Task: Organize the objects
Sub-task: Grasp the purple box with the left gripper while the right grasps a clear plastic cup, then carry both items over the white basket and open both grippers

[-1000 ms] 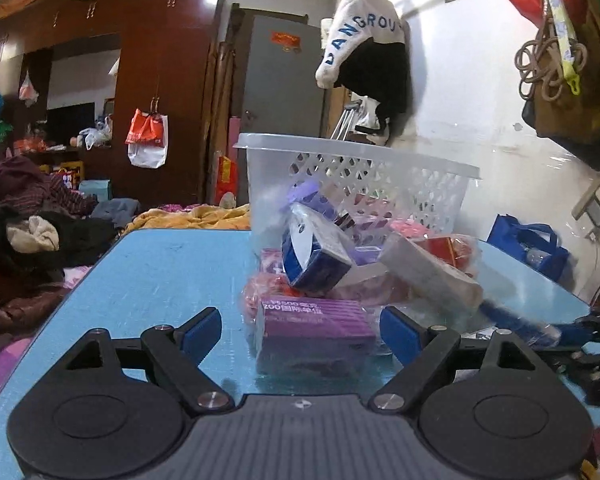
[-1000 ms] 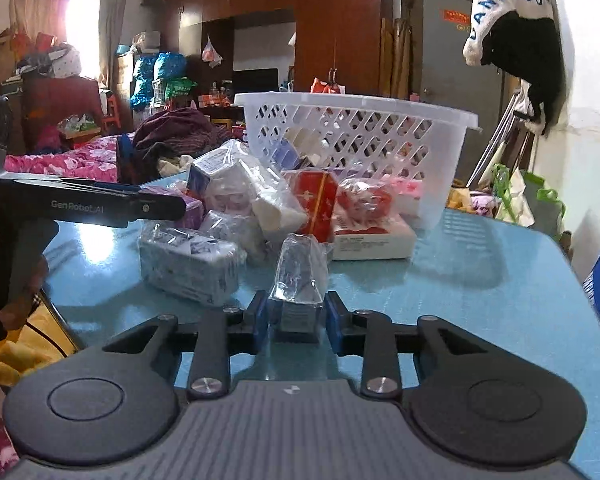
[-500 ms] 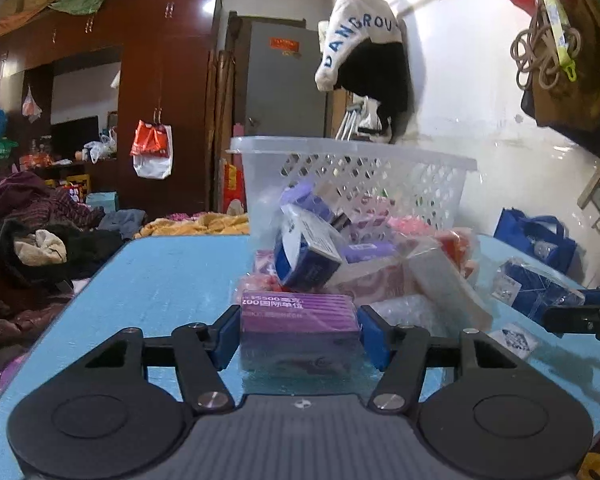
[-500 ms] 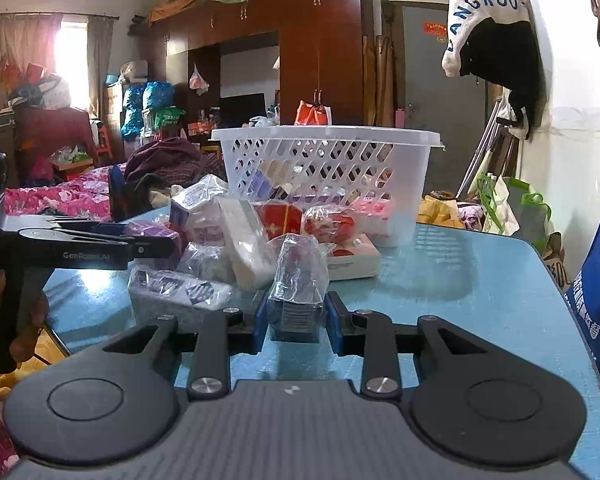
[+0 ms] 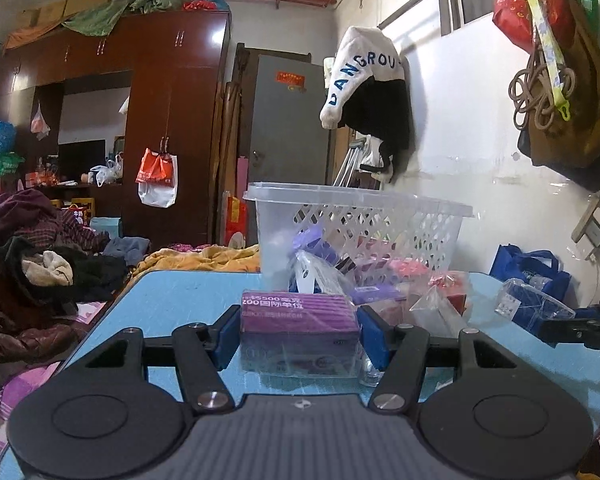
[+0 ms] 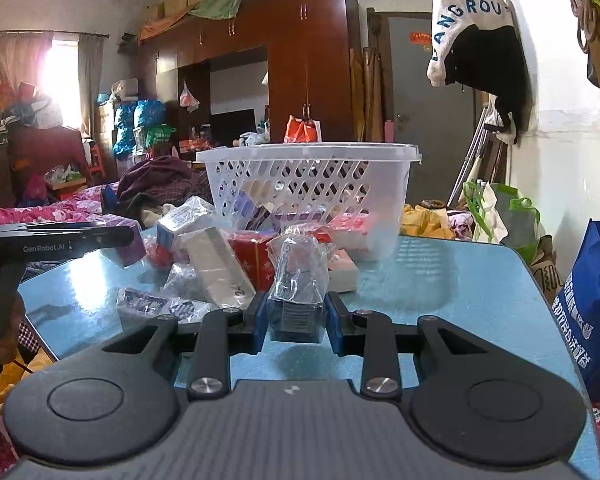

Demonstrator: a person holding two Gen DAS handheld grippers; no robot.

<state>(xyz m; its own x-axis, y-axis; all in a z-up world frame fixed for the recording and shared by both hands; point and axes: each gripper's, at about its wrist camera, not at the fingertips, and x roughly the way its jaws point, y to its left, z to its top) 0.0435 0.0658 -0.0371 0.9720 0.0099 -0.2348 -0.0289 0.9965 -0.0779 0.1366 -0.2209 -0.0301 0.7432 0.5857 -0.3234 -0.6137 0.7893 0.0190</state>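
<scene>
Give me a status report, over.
Left gripper shut on purple box. Right gripper shut on dark plastic-wrapped box. White plastic basket ahead, behind piled packets.

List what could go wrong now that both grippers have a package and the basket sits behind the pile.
1. The left gripper grips the purple box by its loose plastic wrap; the film could slip on the way up.
2. The right gripper pinches only the bottom of the dark wrapped pack; it may tip over.
3. The pile lies between both grippers and the white basket; a low pass could knock packages off the blue table.
</scene>
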